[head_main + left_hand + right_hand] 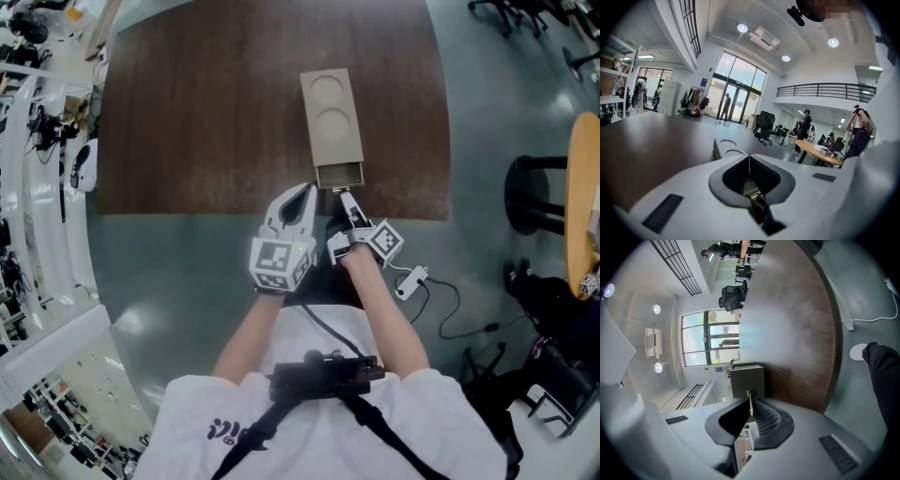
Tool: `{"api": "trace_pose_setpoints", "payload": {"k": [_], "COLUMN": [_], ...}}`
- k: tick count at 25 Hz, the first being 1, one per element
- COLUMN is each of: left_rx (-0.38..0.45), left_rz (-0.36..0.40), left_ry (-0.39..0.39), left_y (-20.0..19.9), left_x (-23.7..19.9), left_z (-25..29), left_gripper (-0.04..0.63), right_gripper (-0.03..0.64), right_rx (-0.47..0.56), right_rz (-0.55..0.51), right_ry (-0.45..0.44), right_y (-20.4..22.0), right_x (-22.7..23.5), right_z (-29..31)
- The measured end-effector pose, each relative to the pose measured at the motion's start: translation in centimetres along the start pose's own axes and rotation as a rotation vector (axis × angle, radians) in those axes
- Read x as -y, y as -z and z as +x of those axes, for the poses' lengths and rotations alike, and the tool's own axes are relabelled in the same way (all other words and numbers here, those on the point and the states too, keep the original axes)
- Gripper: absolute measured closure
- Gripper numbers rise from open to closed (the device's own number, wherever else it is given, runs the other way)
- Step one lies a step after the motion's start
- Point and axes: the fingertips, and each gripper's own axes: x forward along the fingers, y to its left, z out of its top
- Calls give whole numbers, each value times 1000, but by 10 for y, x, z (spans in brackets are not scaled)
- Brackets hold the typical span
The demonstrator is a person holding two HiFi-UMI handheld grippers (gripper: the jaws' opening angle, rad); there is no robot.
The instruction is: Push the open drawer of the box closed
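Only in the head view, the whole layout from above: a dark brown wooden table and, near its front edge, a long beige rectangular box lying lengthwise away from the person. At the box's near end, a shallow beige drawer, pulled out a little toward the person, dark inside. Also only there: the black-and-white marker cubes, a white cable with a small plug block on the grey floor, and a black round stool to the right.

White left gripper: held just left of the drawer, clear of the box. In the left gripper view, pinched fully together, with nothing between the dark ribbed pads; beyond them, the box lid, slightly to the left. Seen there and nowhere else: tall glass doors, black office chairs, several people standing far off.

White right gripper: rolled onto its side, tips right at the drawer's front; touching or just short of it, cannot tell. In the right gripper view, closed to a thin seam and empty. Straight beyond the tips, the drawer's flat plain front, barely seen from above.

Counted: one box, one drawer, two round shallow recesses in the lid, two grippers, two marker cubes.
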Motion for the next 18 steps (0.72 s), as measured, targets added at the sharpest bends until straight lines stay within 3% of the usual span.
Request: {"api": "trace_pose_setpoints", "payload": {"k": [10,18], "left_rx": [-7,-20], "left_rz": [-16,-3], "left_ry": [-11,-22], "left_y": [-4,0], "left_x": [-6,-16], "left_z": [11,8], "left_gripper": [583,583], "right_gripper": [588,588], "right_rx": [-25,-34], "right_rz": [-24,-126], "right_ry": [7,25], "right_y": [-12,-15], "right_x": [-15,-16], "right_z": [48,53]}}
